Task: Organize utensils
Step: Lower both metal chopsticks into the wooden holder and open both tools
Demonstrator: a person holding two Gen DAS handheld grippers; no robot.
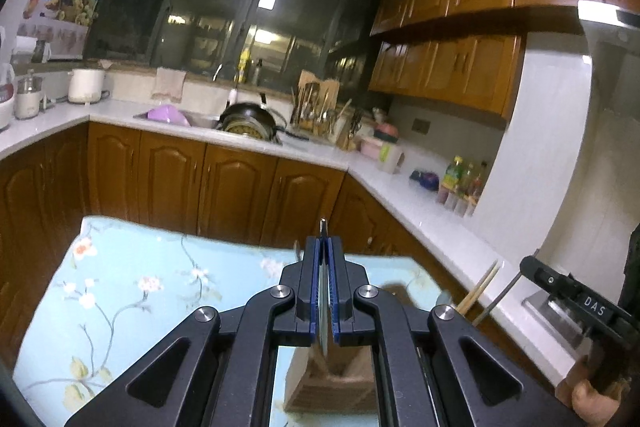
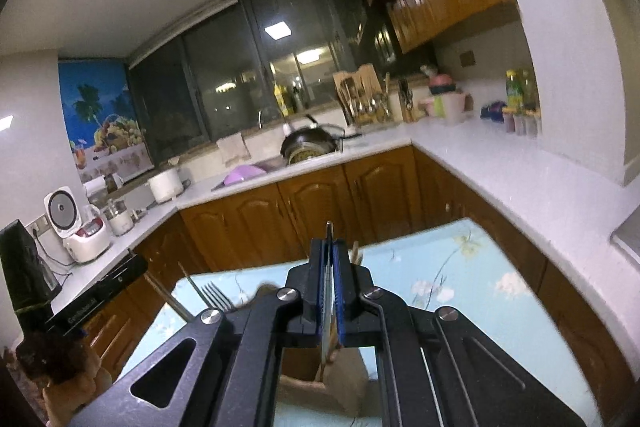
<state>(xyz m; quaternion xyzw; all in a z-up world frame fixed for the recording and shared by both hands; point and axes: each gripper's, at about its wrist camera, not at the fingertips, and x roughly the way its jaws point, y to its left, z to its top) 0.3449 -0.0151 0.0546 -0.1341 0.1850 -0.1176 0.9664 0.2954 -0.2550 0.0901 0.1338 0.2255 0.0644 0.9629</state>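
Two tongs hang over a surface (image 1: 132, 291) covered in pale blue flowered cloth, in a kitchen with wooden cabinets. The left tongs (image 1: 324, 247) pinch a thin metal utensil (image 1: 323, 297), upright above a wooden holder (image 1: 332, 381). The right tongs (image 2: 329, 251) pinch another slim metal utensil (image 2: 328, 301) above the same holder (image 2: 320, 387). A fork (image 2: 216, 295) shows beside them.
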